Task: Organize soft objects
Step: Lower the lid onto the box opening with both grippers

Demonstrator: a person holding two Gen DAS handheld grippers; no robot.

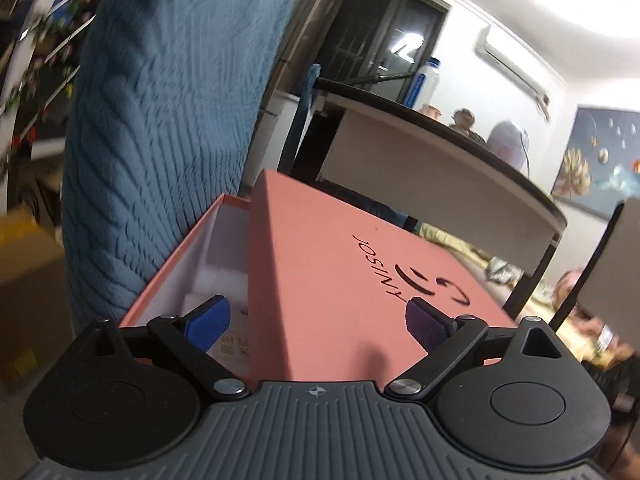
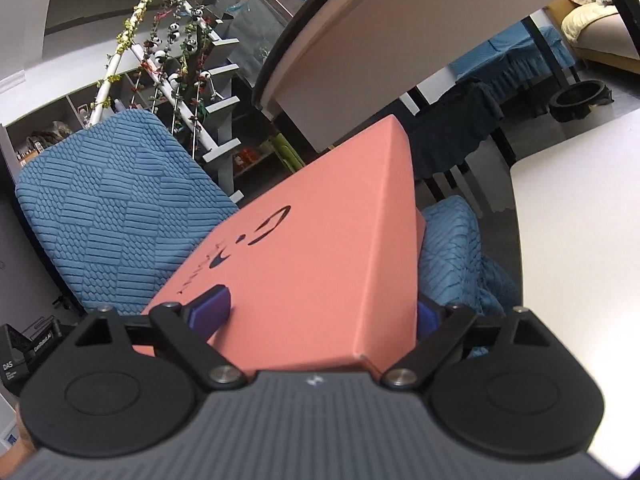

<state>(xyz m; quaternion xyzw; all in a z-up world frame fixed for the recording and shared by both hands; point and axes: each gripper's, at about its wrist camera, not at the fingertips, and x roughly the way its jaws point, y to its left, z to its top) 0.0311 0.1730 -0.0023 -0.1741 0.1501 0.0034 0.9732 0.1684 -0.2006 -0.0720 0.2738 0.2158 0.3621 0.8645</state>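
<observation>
A salmon-pink box lid (image 1: 340, 272) with a dark logo lies tilted and askew over its pink box base (image 1: 192, 256), whose white inside shows on the left. The box sits on a chair with a blue textured cover (image 2: 120, 208). My left gripper (image 1: 316, 320) is spread wide across the lid's left long edge, with one blue pad (image 1: 210, 318) down in the box and the other over the lid's top. My right gripper (image 2: 320, 312) straddles the lid (image 2: 320, 240) at its right edge, one pad (image 2: 214, 306) over the top and one beside the side wall. No soft object shows inside the box.
A round-edged table (image 2: 360, 60) overhangs just beyond the box. A white tabletop (image 2: 580, 240) lies close on the right. A staircase hung with garlands (image 2: 180, 52) stands behind the chair, and a cardboard carton (image 1: 24, 272) sits at the left. A person (image 1: 588, 300) is at the far right.
</observation>
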